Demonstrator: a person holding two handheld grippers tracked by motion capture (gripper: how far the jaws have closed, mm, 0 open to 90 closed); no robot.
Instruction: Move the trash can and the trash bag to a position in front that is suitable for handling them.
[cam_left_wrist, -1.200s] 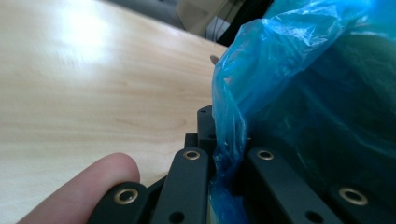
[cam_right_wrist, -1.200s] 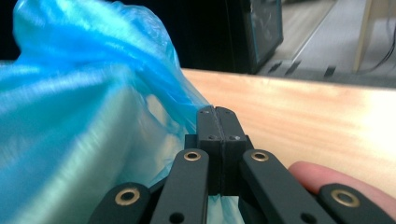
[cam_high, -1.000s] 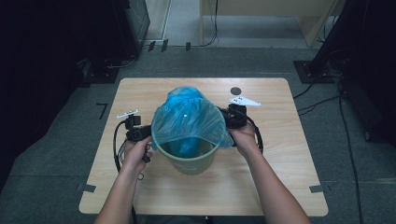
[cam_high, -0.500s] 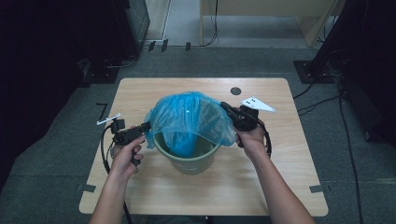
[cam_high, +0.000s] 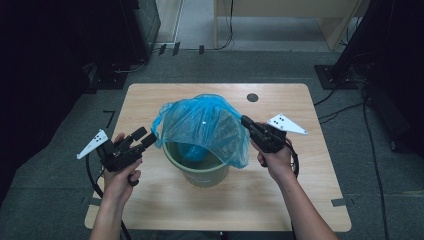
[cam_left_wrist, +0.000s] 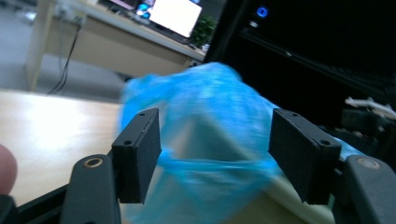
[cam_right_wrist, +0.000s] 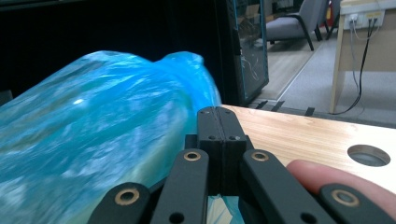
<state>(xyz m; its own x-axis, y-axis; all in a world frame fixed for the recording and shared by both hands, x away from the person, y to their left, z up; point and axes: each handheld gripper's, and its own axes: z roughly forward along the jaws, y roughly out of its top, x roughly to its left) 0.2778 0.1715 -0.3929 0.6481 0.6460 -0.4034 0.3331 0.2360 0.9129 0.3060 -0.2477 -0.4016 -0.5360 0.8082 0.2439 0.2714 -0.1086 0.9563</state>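
Blue plastic bag (cam_high: 205, 127) draped over green bin (cam_high: 202, 167) mid-worktop (cam_high: 310, 200), right gripper (cam_high: 246, 121) jaws clenched on bag's edge, left gripper (cam_high: 144, 137) just beside bag, jaws just opening, released, nothing between them

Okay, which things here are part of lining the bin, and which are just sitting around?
In use:
blue bin bag
green bin
left hand-held gripper, open, its jaws just opened off the bag
right hand-held gripper, shut on the bag's edge

Just around:
wooden table
dark cabinet
floor cables
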